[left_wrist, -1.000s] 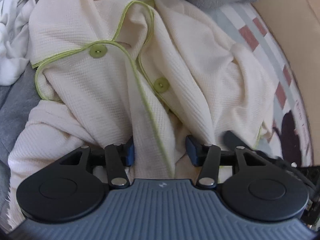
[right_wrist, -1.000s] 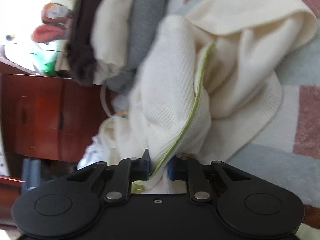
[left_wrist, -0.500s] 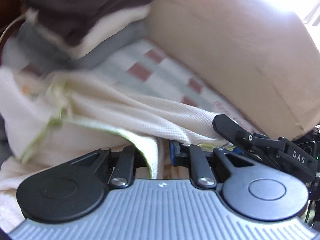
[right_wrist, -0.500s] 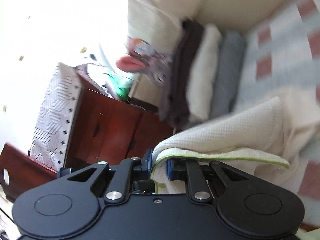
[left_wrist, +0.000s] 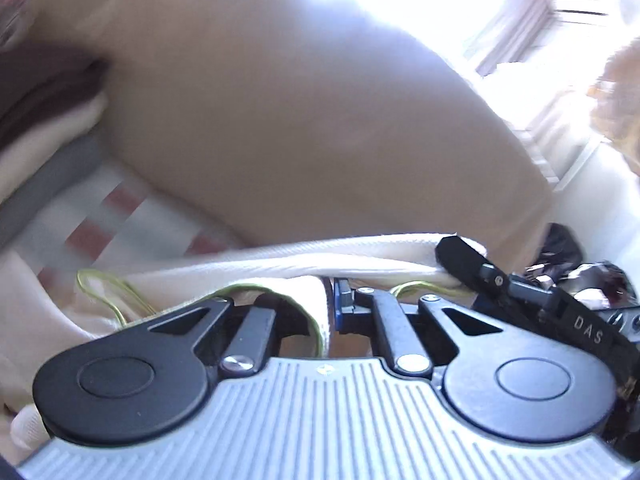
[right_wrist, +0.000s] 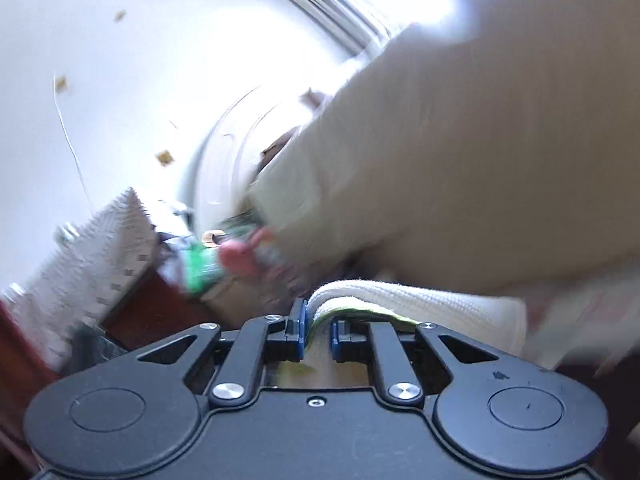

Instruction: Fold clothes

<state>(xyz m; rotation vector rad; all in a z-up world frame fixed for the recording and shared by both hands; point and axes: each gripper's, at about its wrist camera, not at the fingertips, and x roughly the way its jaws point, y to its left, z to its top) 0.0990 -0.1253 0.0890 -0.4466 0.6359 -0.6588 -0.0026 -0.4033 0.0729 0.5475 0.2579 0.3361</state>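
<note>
A cream waffle-knit garment [left_wrist: 280,268] with green piping hangs stretched between both tools, lifted off the bed. My left gripper [left_wrist: 324,308] is shut on a folded edge of it, the cloth draped over the left finger. In the right wrist view my right gripper [right_wrist: 316,328] is shut on another green-piped edge of the same garment [right_wrist: 420,300], which runs off to the right. The right tool's black body [left_wrist: 532,296] shows at the right edge of the left wrist view, close to my left gripper.
A beige headboard or cushion [left_wrist: 320,120] fills the background. A striped bedsheet [left_wrist: 120,220] and a stack of folded clothes [left_wrist: 40,112] lie at left. A dark wooden cabinet [right_wrist: 152,308] with clutter stands left in the right wrist view. Both views are blurred.
Both grippers have risen and tilted upward with the garment; my left one closed on the cloth after being open a second ago. The bed and folded stack dropped lower in view.
</note>
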